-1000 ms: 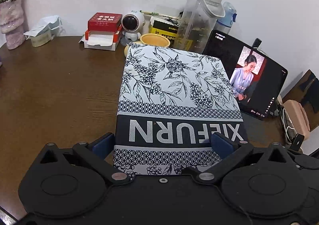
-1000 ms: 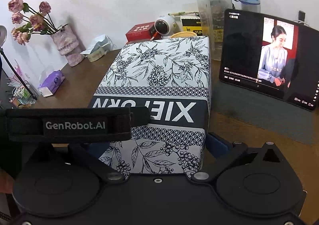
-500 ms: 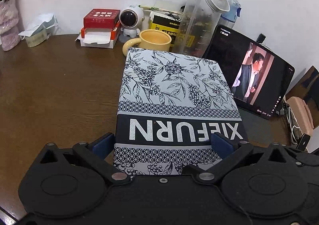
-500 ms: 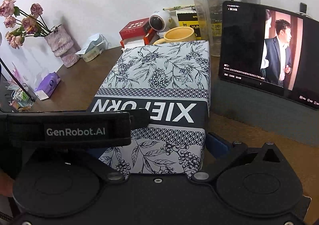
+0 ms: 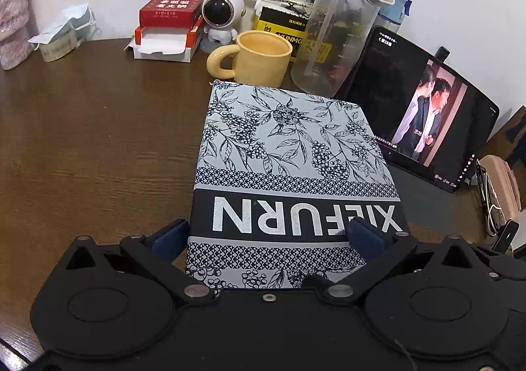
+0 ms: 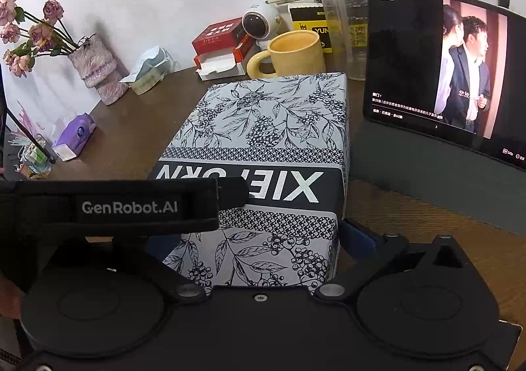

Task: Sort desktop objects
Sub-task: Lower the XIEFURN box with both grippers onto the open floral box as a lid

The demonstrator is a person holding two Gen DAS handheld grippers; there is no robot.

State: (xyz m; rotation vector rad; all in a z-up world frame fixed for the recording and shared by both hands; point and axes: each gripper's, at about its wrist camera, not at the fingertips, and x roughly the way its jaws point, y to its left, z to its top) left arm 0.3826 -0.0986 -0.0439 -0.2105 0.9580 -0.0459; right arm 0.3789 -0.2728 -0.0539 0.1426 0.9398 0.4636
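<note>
Cluttered brown counter [image 5: 98, 127]: left claw [image 5: 273, 236] and right claw [image 6: 263, 239] both clamp the XIEFURN box [image 5: 289, 154]; keep it level, clear of the yellow mug [image 5: 259, 58].

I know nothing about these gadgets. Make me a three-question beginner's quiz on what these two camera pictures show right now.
1. True or false: the yellow ceramic mug stands beyond the far end of the floral-printed XIEFURN cardboard box.
2. What do the left gripper and right gripper have between their jaws? A: the box. B: the clear plastic water jug. C: nothing.
3. Fill in: the black tablet showing a video stands to the box's ____ side.

Key: 1 true; 2 A; 3 right.
</note>
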